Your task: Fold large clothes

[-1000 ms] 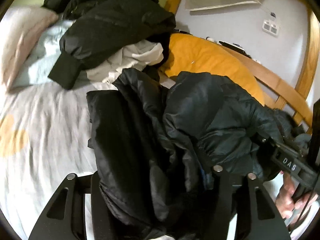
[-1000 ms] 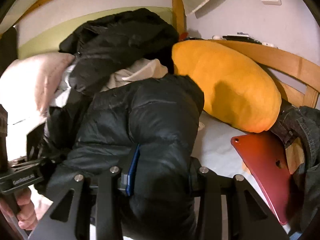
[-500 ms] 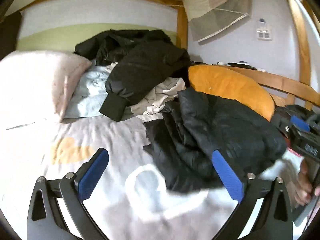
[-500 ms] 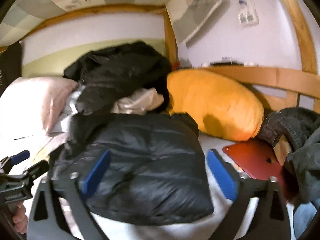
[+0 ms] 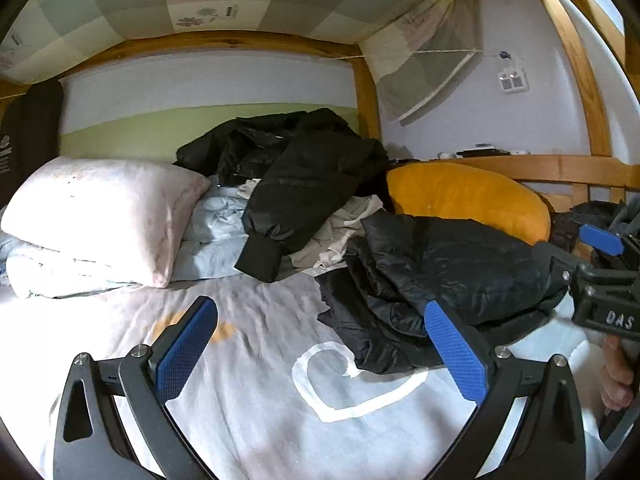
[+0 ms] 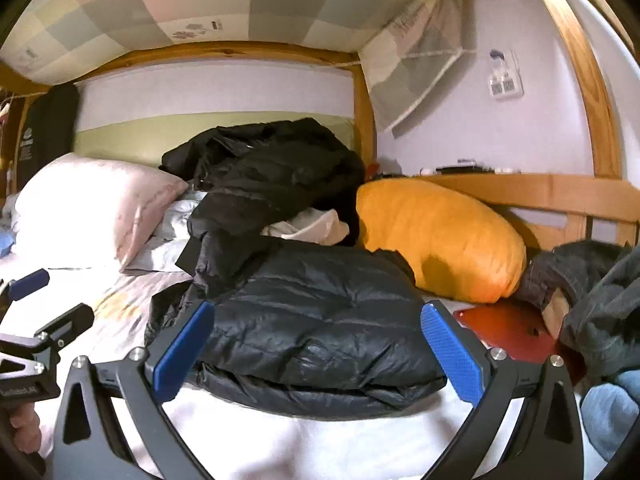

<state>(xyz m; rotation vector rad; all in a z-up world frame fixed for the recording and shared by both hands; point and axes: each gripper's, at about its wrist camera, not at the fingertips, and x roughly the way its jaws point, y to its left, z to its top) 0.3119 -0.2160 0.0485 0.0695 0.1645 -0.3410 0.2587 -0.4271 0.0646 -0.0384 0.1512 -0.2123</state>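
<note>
A black puffer jacket (image 5: 460,272) lies folded in a bundle on the white bed sheet (image 5: 256,400), just in front of an orange cushion (image 5: 468,196). My left gripper (image 5: 319,306) stands open and empty, back from the jacket's left edge. In the right wrist view the same jacket (image 6: 320,332) fills the middle. My right gripper (image 6: 318,309) is open in front of it, blue pads (image 6: 452,352) wide apart and off the fabric. Each gripper shows at the edge of the other's view, with a hand on its handle.
A heap of black jackets (image 5: 304,172) over pale clothes sits at the back, beside a pink pillow (image 5: 100,216). A red tablet (image 6: 508,332) lies right of the folded jacket, next to grey clothes (image 6: 600,292). A wooden bed rail (image 6: 560,192) runs along the wall.
Both grippers were shut on the black jacket; they have let go, opened wide and drawn back. The jacket now rests folded on the bed.
</note>
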